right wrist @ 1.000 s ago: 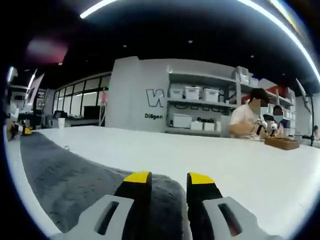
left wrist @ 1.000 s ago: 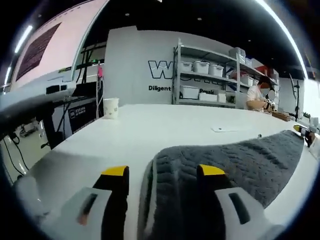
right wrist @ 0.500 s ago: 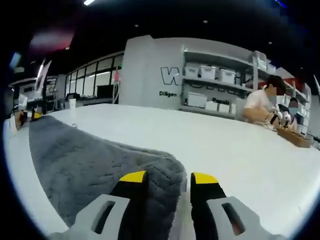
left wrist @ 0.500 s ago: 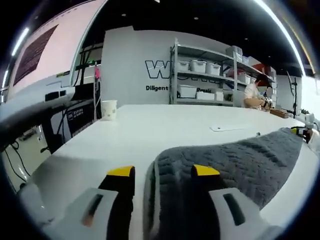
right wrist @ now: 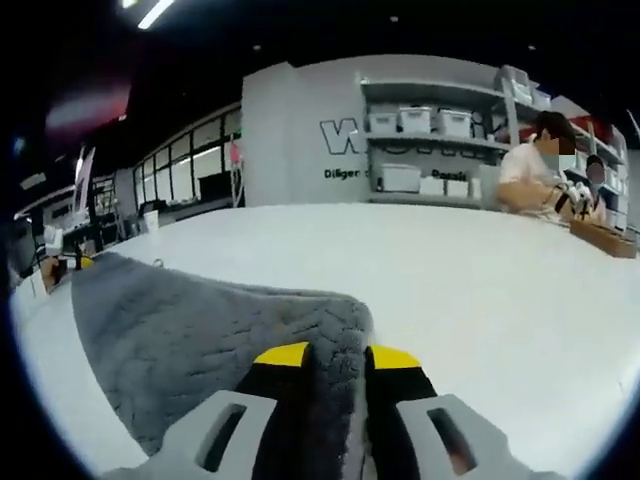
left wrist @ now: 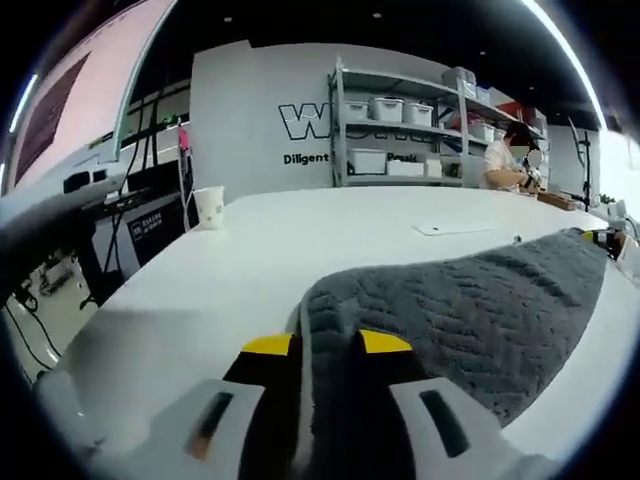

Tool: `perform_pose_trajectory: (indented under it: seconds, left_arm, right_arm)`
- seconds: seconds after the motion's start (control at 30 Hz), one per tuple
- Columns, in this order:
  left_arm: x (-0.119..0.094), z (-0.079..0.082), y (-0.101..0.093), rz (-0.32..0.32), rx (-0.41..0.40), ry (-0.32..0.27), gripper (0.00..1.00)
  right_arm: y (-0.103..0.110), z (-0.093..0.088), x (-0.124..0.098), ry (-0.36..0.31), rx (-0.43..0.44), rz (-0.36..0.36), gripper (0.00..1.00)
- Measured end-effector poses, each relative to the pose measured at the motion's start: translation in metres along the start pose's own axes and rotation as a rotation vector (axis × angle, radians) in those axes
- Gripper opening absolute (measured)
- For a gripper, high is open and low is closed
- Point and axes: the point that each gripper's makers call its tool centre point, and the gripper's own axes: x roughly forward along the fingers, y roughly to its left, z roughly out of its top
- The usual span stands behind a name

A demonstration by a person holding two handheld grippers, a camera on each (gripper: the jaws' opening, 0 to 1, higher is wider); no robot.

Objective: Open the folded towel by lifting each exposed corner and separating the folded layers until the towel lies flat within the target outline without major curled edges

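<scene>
Grey terry cloth, ribbed in a wavy weave, lies pinched at both ends: the towel (left wrist: 470,310) sits on the white desk (left wrist: 250,250), and each gripper has a corner of it. In the left gripper view, the left gripper (left wrist: 326,344) has its yellow-tipped fingers (left wrist: 268,345) clenched on the towel's near corner, the pale hem caught between them. From that corner the cloth runs away across the desk to the right gripper (left wrist: 603,240), small at the towel's far end. Beyond the towel a flat sheet of paper (left wrist: 455,228) lies on the desk, apart from the cloth, and a paper cup (left wrist: 209,207) stands well away from the towel near the desk's far edge.

In the right gripper view, the right gripper (right wrist: 334,354) likewise has its fingers (right wrist: 283,355) clamped on a towel (right wrist: 200,330) corner, the edge standing up between them. The cloth spreads off across the desk (right wrist: 480,290) towards the left gripper (right wrist: 62,268) at its far end.

Past the desk, behind the towel, stand metal shelves (right wrist: 430,140) with white bins against a lettered grey wall (right wrist: 300,140), and people (right wrist: 535,165) sit working at the desk's far side.
</scene>
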Motion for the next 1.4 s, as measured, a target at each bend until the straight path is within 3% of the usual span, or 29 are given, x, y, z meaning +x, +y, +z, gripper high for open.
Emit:
perform_pose_trajectory:
  seconds: [0.17,0.57,0.73,1.03,1.2,1.4]
  left_arm:
    - [0.002,-0.002,-0.002,-0.018,-0.021,0.007,0.18]
    - [0.001,-0.004,-0.006,-0.009,-0.012,0.008,0.09]
    - [0.001,-0.004,-0.008,0.020,0.015,0.023,0.07]
    - [0.000,-0.006,-0.006,0.026,0.015,0.046,0.06]
    - [-0.001,-0.006,-0.007,0.024,0.023,0.043,0.06]
    - [0.000,-0.005,-0.005,0.026,0.021,0.027,0.08]
  right_arm:
    - [0.002,-0.001,-0.001,0.011,-0.004,0.001,0.10]
    - [0.008,0.001,-0.004,0.026,-0.134,-0.044,0.01]
    - [0.004,0.000,-0.007,0.057,-0.186,-0.107,0.00]
    - [-0.002,0.000,-0.006,0.084,-0.241,-0.158,0.00]
    - [-0.004,0.000,-0.006,0.097,-0.255,-0.172,0.00]
    - [-0.002,0.001,-0.006,0.090,-0.330,-0.162,0.02]
